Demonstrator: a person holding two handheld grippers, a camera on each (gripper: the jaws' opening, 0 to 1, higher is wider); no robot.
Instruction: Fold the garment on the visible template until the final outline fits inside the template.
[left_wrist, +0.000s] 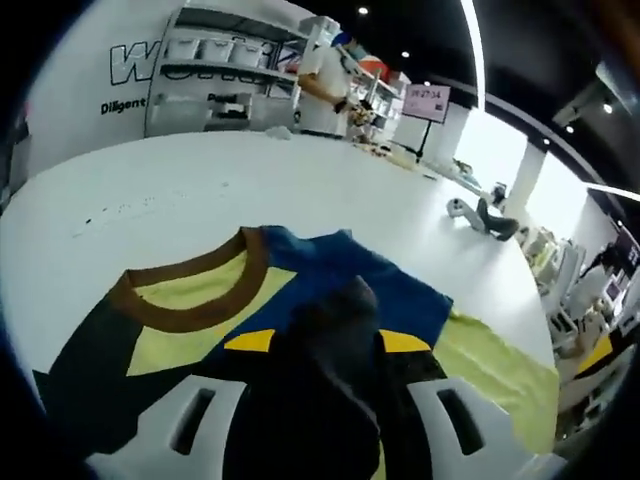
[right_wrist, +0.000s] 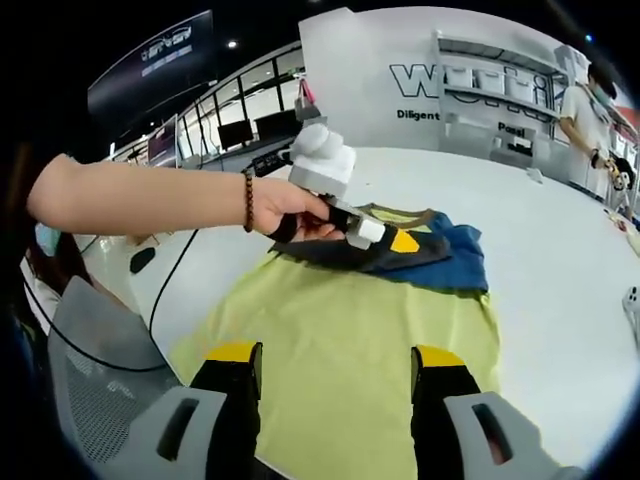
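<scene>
Two tongs work one garment (right_wrist: 350, 340), a yellow shirt with dark and blue sleeves and a brown collar (left_wrist: 200, 290), spread flat on the white desk (left_wrist: 300, 190). No template outline is clear enough to make out under it.

In the right gripper view, the left tongs (right_wrist: 385, 238), held by a person's hand (right_wrist: 290, 215), sit at the far end of the shirt near the collar. Dark sleeve cloth is bunched there and lies across the yellow body, which suggests a sleeve is being carried inward as a fold. In the left gripper view that dark cloth fills the gap between the yellow-tipped jaws, so the left tongs (left_wrist: 325, 342) look clamped on the garment.

The right tongs (right_wrist: 335, 360) hover over the near hem, jaws wide apart, gripping nothing; whether they touch the cloth I cannot tell. They seem poised to pin or lift that end.
</scene>
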